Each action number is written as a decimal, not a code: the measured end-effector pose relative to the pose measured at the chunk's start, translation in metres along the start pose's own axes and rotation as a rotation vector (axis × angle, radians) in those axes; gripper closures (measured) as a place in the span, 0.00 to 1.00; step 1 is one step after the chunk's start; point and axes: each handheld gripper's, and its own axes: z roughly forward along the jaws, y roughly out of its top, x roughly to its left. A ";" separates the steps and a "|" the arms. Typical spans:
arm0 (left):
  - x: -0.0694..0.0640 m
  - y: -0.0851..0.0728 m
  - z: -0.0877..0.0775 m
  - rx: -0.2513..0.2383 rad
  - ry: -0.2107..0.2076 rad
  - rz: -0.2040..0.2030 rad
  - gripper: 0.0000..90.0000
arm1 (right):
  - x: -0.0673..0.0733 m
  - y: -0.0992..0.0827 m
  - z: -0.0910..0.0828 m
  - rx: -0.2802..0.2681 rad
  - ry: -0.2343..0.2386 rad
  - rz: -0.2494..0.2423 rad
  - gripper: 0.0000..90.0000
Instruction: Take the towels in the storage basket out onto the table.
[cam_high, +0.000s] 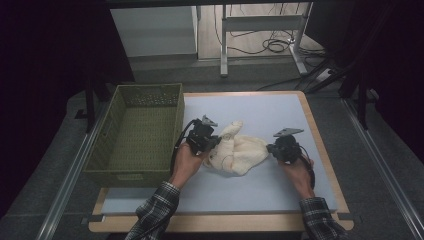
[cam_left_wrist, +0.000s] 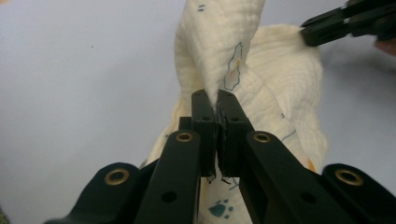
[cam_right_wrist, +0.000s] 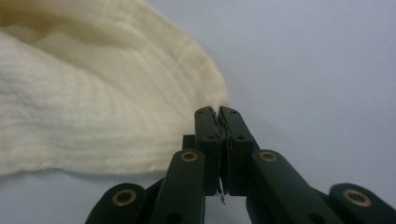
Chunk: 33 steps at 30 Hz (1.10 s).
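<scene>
Item: cream cloth (cam_high: 239, 154), crumpled at centre frame on the desk (cam_high: 280, 107).
Left gripper (cam_left_wrist: 217, 100): jaws clenched on a cloth fold.
Right gripper (cam_right_wrist: 219, 114): jaws clenched on the cloth's edge.
Green basket (cam_high: 116, 117), left of frame: empty.
Progress, judged: both grasps made; spreading, folding or binning remains.

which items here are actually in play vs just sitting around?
In play:
- cream cloth, crumpled on the blue mat
- left gripper, shut on a fold of the cloth
- right gripper, shut on the cloth's edge

Lying about:
- green woven basket, empty, at the table's left; possibly the cloth's destination
- cables on the floor beyond
</scene>
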 end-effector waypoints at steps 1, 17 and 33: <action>0.000 0.000 0.000 -0.006 0.003 -0.003 0.97 | -0.004 -0.003 -0.006 -0.010 -0.001 0.013 0.96; -0.013 -0.014 0.019 0.045 0.024 -0.049 0.95 | -0.059 -0.059 -0.063 -0.011 -0.055 0.147 0.95; -0.023 -0.005 0.015 -0.012 0.088 -0.018 0.50 | -0.049 -0.054 -0.074 -0.046 -0.033 0.125 0.74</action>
